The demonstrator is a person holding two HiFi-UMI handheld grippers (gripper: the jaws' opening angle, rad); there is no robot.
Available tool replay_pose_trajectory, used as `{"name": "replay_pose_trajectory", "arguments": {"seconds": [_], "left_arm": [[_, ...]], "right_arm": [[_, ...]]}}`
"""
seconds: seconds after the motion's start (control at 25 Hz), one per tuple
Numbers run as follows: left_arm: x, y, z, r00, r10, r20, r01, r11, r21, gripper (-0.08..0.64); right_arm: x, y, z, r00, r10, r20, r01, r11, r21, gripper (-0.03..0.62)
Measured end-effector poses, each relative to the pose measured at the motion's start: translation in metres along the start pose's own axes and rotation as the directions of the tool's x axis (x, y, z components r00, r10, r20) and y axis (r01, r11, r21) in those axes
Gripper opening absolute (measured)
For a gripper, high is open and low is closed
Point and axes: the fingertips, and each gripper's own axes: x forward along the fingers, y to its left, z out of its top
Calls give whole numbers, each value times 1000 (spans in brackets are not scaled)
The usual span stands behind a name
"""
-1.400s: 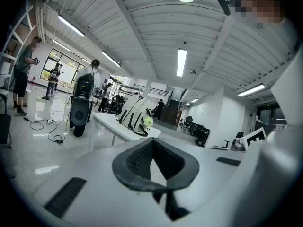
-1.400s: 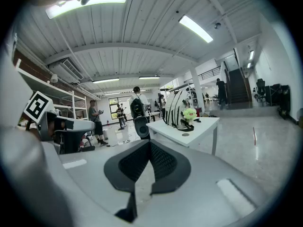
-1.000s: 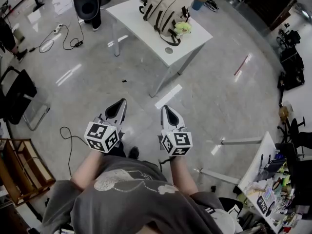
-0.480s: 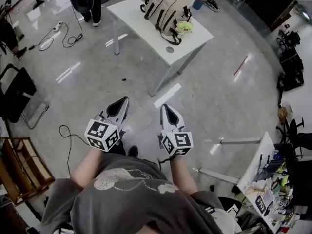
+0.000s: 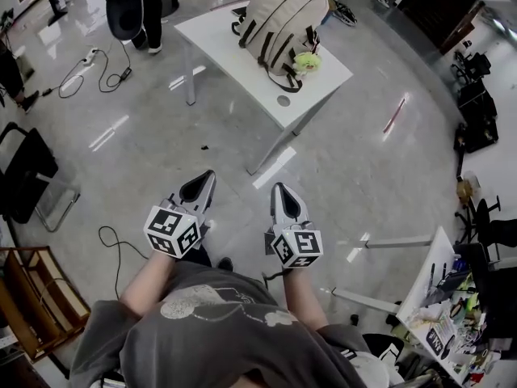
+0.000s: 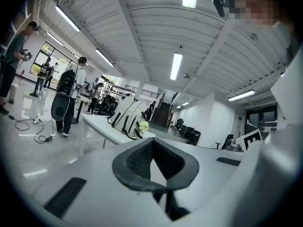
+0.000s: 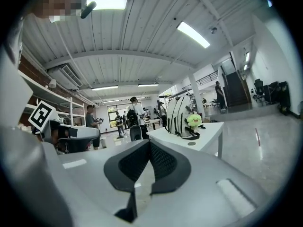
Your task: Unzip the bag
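Note:
A beige backpack (image 5: 283, 14) with dark straps stands on a white table (image 5: 234, 47) far ahead, zipped as far as I can see. A small green plush (image 5: 305, 61) hangs at its front. Both grippers are held low over the floor, well short of the table. The jaws of the left gripper (image 5: 208, 175) meet at the tip and hold nothing, and so do those of the right gripper (image 5: 277, 187). The left gripper view shows the backpack (image 6: 127, 119) beyond the left gripper (image 6: 152, 141). The right gripper view shows the backpack (image 7: 180, 115) beyond the right gripper (image 7: 149, 144).
A black folding chair (image 5: 28, 168) and a wooden shelf (image 5: 32, 297) stand at the left. A cable (image 5: 113, 237) lies on the floor near my left foot. A person carrying a round black bag (image 5: 125, 10) stands by the table's far left. A cluttered desk (image 5: 440, 305) sits at lower right.
The table and backpack look slightly larger and nearer. Both grippers stay shut and side by side. The person with the round black bag has shifted left.

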Motion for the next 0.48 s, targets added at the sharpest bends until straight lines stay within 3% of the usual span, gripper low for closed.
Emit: {"name": "replay_pose_trajectory", "arguments": {"seconds": [0.48], "left_arm": [[40,105,50,998,-63,-21,62,998,-19,6]], "right_arm": [[110,13,20,993,-116,-13,116,993,31,0]]}}
